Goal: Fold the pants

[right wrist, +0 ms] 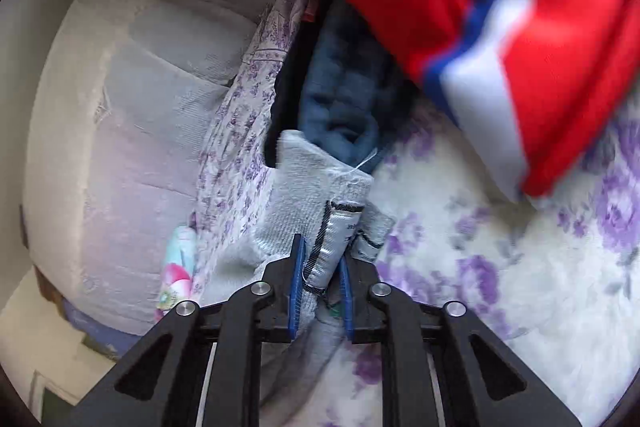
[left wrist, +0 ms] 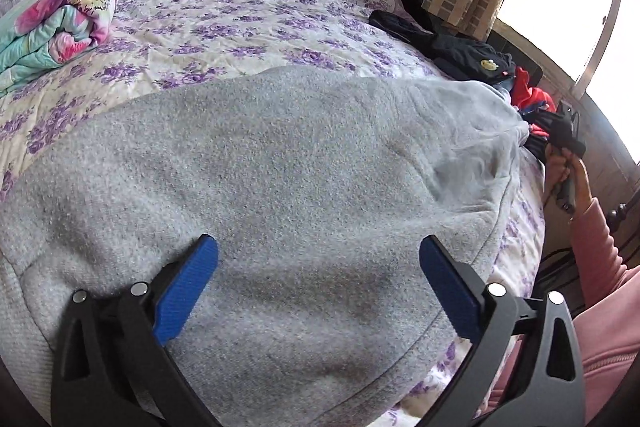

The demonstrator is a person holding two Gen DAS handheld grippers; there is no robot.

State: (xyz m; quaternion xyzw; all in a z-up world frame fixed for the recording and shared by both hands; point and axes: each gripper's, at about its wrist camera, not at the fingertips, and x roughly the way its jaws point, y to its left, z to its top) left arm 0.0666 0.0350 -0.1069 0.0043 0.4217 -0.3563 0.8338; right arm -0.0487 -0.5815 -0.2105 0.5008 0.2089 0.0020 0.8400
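Note:
Grey fleece pants lie spread across the near part of the bed. My left gripper hovers just over them, its blue pads wide apart and open, with nothing pinched. In the right wrist view my right gripper is shut on an edge of the grey pants, and a white sewn-in label sits between the pads. That cloth edge is lifted off the bedspread. In the left wrist view, the person's hand holds the right gripper at the pants' blurred far right end.
The bed has a purple-flowered bedspread. A folded bright floral quilt lies far left. Dark clothes and a red garment with blue and white stripes are heaped at the right edge. A pink sleeve is near right.

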